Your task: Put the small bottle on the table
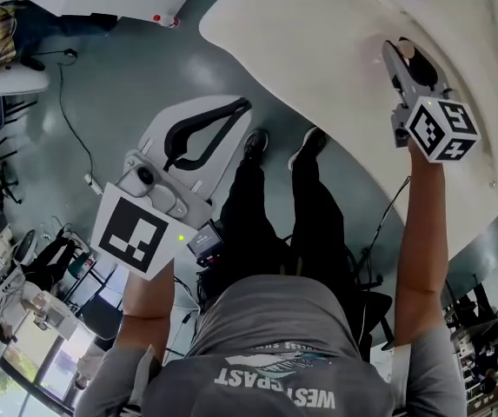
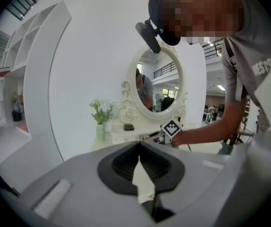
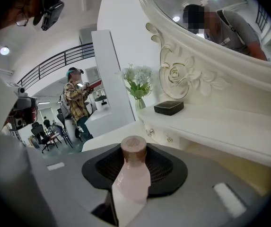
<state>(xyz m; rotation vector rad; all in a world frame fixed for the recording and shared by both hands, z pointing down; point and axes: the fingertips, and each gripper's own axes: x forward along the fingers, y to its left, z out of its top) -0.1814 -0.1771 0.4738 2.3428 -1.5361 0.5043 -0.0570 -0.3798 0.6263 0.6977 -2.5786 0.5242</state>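
The small bottle (image 3: 131, 174) is pale pink with a brown cap and stands upright between the jaws in the right gripper view. My right gripper (image 3: 132, 186) is shut on its body. In the head view that gripper (image 1: 399, 50) hangs over the white dressing table (image 1: 318, 50), and the bottle's brown cap (image 1: 408, 54) just shows between the jaws. My left gripper (image 1: 245, 105) is held out over the floor, off the table's left edge. Its jaws meet at the tips with nothing in them; in its own view the left gripper (image 2: 139, 159) points towards the table.
An oval mirror (image 2: 156, 84) in an ornate white frame stands on the table. On the raised shelf below it are a black box (image 3: 169, 108) and a vase of white flowers (image 3: 138, 86). The person's legs and shoes (image 1: 283, 146) stand by the table edge.
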